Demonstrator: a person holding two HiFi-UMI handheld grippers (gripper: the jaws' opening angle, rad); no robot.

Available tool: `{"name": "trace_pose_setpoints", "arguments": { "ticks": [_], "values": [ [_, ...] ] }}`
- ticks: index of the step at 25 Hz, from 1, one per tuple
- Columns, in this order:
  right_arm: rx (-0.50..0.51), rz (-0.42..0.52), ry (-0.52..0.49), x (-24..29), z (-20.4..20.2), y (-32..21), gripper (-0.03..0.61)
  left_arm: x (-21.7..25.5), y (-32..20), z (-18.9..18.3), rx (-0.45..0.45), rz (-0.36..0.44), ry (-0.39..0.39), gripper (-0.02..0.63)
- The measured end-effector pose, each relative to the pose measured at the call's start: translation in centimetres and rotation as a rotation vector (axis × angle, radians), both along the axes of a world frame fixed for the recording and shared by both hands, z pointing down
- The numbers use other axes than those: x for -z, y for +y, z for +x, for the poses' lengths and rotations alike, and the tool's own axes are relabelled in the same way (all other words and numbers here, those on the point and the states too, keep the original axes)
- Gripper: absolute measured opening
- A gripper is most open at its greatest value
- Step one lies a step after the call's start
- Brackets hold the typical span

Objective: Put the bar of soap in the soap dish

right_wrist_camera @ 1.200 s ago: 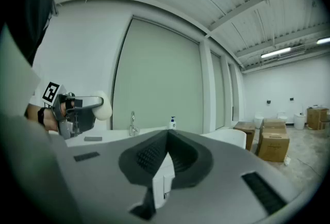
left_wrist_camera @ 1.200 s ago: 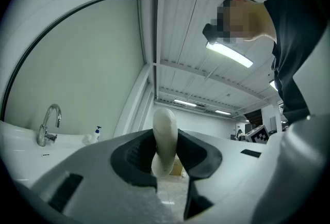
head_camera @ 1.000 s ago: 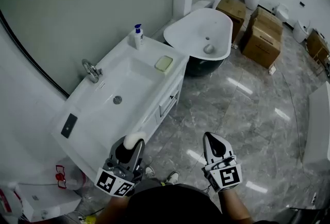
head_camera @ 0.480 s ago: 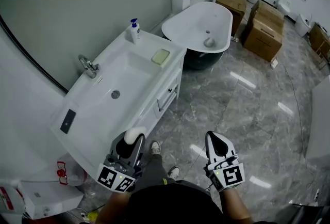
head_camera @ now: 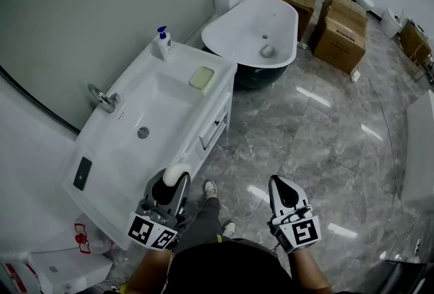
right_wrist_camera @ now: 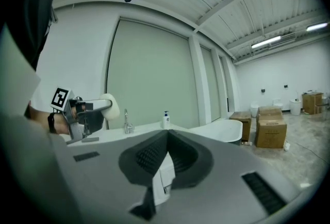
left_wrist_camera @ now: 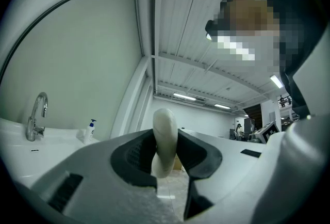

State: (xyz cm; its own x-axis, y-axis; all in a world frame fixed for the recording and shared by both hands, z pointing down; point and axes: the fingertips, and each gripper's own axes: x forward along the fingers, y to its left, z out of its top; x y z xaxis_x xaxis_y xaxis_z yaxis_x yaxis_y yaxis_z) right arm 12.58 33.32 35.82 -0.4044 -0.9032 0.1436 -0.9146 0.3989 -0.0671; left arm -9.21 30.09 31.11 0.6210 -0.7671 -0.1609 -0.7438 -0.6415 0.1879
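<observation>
1. The vanity has drifted left in the head view since a second ago.
2. The left gripper clamps the bar of soap on edge between its jaws, as before, near the counter's front edge.
3. The soap dish lies beside the basin, well apart from the soap.
4. The right gripper hangs over the floor, its jaws pressed together on nothing.

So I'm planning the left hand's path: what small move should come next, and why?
Probably carry the left gripper forward over the vanity toward the soap dish: it grips the bar of soap, and the dish lies beyond the basin.
</observation>
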Motion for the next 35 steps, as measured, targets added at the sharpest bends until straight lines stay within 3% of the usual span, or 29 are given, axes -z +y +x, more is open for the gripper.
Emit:
{"name": "trace_pose_setpoints", "arguments": {
  "ticks": [10, 16, 21, 26, 35],
  "values": [
    [0.063, -0.044, 0.071, 0.0, -4.1, -10.8, 0.014, -1.7, -10.7, -2.9, 0.028, -0.048, 0.053, 0.121],
    [0.075, -0.072, 0.095, 0.6, -7.3, -17.5, 0.014, -3.0, -16.7, -4.0, -0.016, -0.135, 0.066, 0.120],
    [0.067, -0.092, 0.107, 0.7, -8.5, -21.3, 0.013, -3.3, -21.0, -4.5, -0.038, -0.151, 0.099, 0.120],
    [0.047, -0.117, 0.099, -0.5, -7.6, -24.0, 0.013, -3.8, -23.5, -4.2, -0.051, -0.172, 0.103, 0.120],
    [0.084, -0.070, 0.057, 0.6, -4.7, -30.7, 0.013, -2.8, -27.5, -2.1, -0.009, -0.154, 0.069, 0.120]
  ]
}}
